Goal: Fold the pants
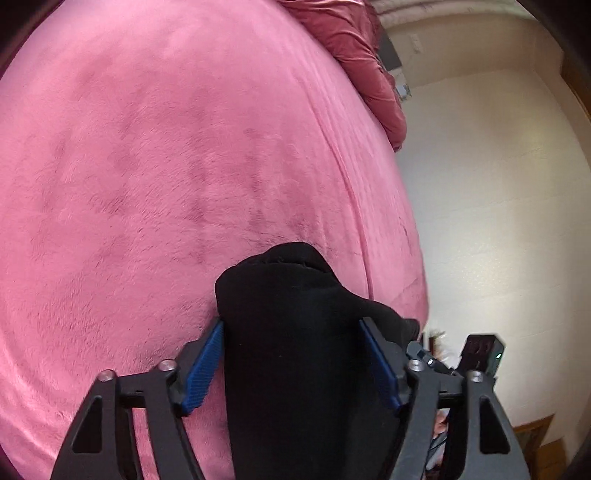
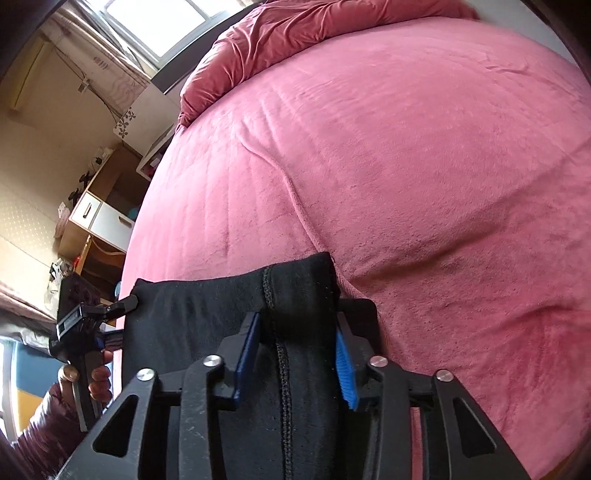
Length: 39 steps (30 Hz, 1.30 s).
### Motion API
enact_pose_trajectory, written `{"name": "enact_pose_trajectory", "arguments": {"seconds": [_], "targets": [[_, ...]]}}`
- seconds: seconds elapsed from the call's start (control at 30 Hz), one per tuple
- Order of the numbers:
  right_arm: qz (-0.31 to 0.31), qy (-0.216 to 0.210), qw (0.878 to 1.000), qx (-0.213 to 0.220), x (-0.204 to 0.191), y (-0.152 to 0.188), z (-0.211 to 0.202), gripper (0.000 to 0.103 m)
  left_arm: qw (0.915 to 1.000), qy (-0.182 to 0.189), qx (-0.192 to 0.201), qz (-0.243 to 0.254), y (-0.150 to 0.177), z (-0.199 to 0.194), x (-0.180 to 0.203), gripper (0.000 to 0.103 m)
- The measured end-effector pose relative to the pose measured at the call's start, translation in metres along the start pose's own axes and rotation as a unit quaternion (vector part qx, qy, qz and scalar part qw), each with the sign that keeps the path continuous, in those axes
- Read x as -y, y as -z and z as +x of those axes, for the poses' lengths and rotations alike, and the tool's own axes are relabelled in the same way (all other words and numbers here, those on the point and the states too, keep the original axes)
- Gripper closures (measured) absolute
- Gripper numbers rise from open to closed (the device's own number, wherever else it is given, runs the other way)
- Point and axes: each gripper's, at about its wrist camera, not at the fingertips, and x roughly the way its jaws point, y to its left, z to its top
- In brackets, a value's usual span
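The black pants (image 1: pixel 291 332) are held up over the pink bed. In the left wrist view my left gripper (image 1: pixel 291 325) is shut on a bunched edge of the fabric between its blue pads (image 1: pixel 205 369). In the right wrist view my right gripper (image 2: pixel 299 328) is shut on the pants (image 2: pixel 288 295) next to a stitched seam. The cloth stretches left from it to my left gripper (image 2: pixel 127 304), which pinches the other corner. The rest of the pants hangs below, out of sight.
The pink fleece blanket (image 1: pixel 166 155) covers the bed. A darker red duvet (image 2: pixel 288 33) is bunched at the far end. A wooden desk with white drawers (image 2: pixel 99 218) stands beside the bed on the left. A pale wall (image 1: pixel 498 203) lies off the bed's other side.
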Motion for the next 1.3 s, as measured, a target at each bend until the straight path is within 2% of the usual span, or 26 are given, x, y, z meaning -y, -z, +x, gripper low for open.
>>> {"name": "enact_pose_trajectory", "arguments": {"seconds": [0.03,0.07,0.1,0.13,0.17,0.2,0.27,0.3,0.33,0.37,0.43,0.47,0.57,0.6,0.63,0.67,0.7,0.8,0.87,1.0,1.13,1.23,1.3], "targets": [[-0.003,0.003,1.000,0.000,0.000,0.000,0.000,0.074,0.9998,-0.006,0.005,0.016,0.002,-0.002,0.007,0.051],[-0.007,0.006,1.000,0.002,0.000,0.000,-0.001,0.076,0.9994,-0.014,0.009,0.030,0.003,-0.004,0.014,0.062],[-0.011,0.005,1.000,0.004,-0.001,0.000,-0.001,0.084,0.9971,-0.035,0.022,0.063,0.008,-0.009,0.028,0.066],[-0.016,0.003,1.000,0.005,-0.003,0.001,-0.001,0.088,0.9933,-0.056,0.032,0.096,0.013,-0.012,0.041,0.068],[-0.027,0.012,1.000,0.008,-0.007,0.000,-0.001,0.088,0.9853,-0.091,0.045,0.137,0.020,-0.013,0.057,0.070],[-0.041,0.024,0.999,0.011,-0.012,0.000,0.000,0.089,0.9736,-0.134,0.056,0.176,0.026,-0.012,0.072,0.071],[-0.064,0.053,0.996,0.013,-0.019,0.000,0.006,0.090,0.9511,-0.197,0.072,0.227,0.035,-0.003,0.087,0.071],[-0.073,0.067,0.995,0.012,-0.020,0.000,0.010,0.090,0.9296,-0.250,0.081,0.259,0.041,0.009,0.094,0.071],[-0.085,0.082,0.993,0.014,-0.022,0.000,0.014,0.090,0.9171,-0.281,0.081,0.271,0.042,0.020,0.094,0.071],[-0.095,0.097,0.991,0.015,-0.024,0.002,0.019,0.090,0.9075,-0.307,0.079,0.276,0.043,0.032,0.091,0.070],[-0.107,0.115,0.987,0.015,-0.024,0.003,0.029,0.090,0.9007,-0.327,0.084,0.274,0.046,0.046,0.086,0.068],[-0.111,0.121,0.986,0.017,-0.024,0.004,0.034,0.090,0.9014,-0.328,0.093,0.267,0.047,0.048,0.086,0.067],[-0.091,0.114,0.989,0.022,-0.016,0.000,0.035,0.087,0.9123,-0.317,0.092,0.243,0.047,0.038,0.086,0.060],[-0.084,0.109,0.990,0.023,-0.014,-0.001,0.033,0.086,0.9205,-0.302,0.096,0.228,0.046,0.028,0.086,0.054],[-0.081,0.105,0.991,0.024,-0.012,-0.001,0.031,0.085,0.9228,-0.299,0.099,0.221,0.045,0.026,0.087,0.049],[-0.080,0.102,0.991,0.025,-0.012,-0.002,0.028,0.084,0.9242,-0.299,0.109,0.211,0.046,0.015,0.088,0.036],[-0.078,0.099,0.992,0.027,-0.011,-0.002,0.025,0.081,0.9257,-0.298,0.115,0.203,0.049,0.004,0.086,0.031],[-0.061,0.081,0.994,0.028,-0.006,-0.002,0.016,0.071,0.9342,-0.279,0.127,0.183,0.058,-0.019,0.084,0.028],[-0.048,0.083,0.995,0.027,-0.004,0.000,0.011,0.045,0.9367,-0.275,0.128,0.176,0.066,-0.029,0.078,0.024],[-0.026,0.058,0.998,0.017,0.000,0.013,-0.003,0.041,0.9509,-0.244,0.115,0.151,0.092,-0.045,0.066,0.022],[-0.028,0.045,0.999,-0.002,-0.002,0.035,-0.012,0.032,0.9601,-0.220,0.107,0.136,0.112,-0.049,0.060,0.020],[-0.042,0.066,0.997,-0.023,0.001,0.055,-0.014,0.033,0.9645,-0.209,0.097,0.128,0.123,-0.049,0.058,0.019],[-0.052,0.103,0.993,-0.025,0.007,0.065,-0.015,0.032,0.9650,-0.211,0.089,0.128,0.123,-0.042,0.056,0.019]]}}
